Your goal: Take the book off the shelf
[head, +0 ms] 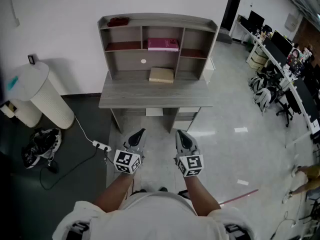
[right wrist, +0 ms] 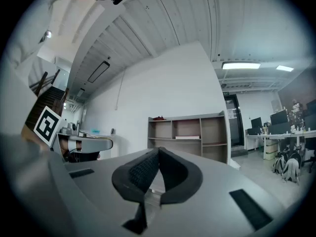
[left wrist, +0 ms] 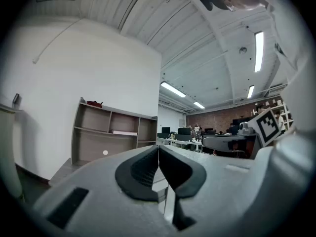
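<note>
Left hand-held gripper (head: 140, 132) and right hand-held gripper (head: 179, 133) — both closed, empty — face a grey tabletop (head: 131, 96); pink book (head: 163, 44) lies on its shelf (head: 160, 17), white-walled office.

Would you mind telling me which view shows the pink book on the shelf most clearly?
The head view: the pink book lies flat in the middle compartment of the shelf, its cover plainly visible. The left gripper view and right gripper view show it only as a thin, distant sliver.
</note>
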The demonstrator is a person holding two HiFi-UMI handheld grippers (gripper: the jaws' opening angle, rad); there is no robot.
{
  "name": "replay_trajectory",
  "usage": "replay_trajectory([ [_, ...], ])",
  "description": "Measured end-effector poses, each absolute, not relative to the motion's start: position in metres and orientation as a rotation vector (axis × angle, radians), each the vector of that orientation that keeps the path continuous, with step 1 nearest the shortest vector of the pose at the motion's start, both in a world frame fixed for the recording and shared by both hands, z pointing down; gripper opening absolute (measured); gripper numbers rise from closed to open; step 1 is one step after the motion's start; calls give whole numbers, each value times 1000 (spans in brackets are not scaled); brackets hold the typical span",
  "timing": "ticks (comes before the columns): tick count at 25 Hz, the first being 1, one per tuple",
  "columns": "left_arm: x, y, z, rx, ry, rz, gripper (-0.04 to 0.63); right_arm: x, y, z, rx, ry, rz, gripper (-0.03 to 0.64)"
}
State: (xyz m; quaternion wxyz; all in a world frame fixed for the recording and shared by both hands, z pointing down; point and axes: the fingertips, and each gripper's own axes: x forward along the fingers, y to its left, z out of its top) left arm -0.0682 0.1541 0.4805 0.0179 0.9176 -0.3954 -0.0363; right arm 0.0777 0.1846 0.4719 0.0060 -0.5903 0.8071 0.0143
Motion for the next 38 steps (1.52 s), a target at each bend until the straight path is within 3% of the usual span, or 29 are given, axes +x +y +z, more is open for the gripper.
replay_trajectory([
  [27,-16,125,482,2793,-1325,-187,17,137,154,476,-1706,2523,11,15],
  [38,-6,44,484,2781,-1317,-281,18,147,83,477,-1734,2529,52,15],
])
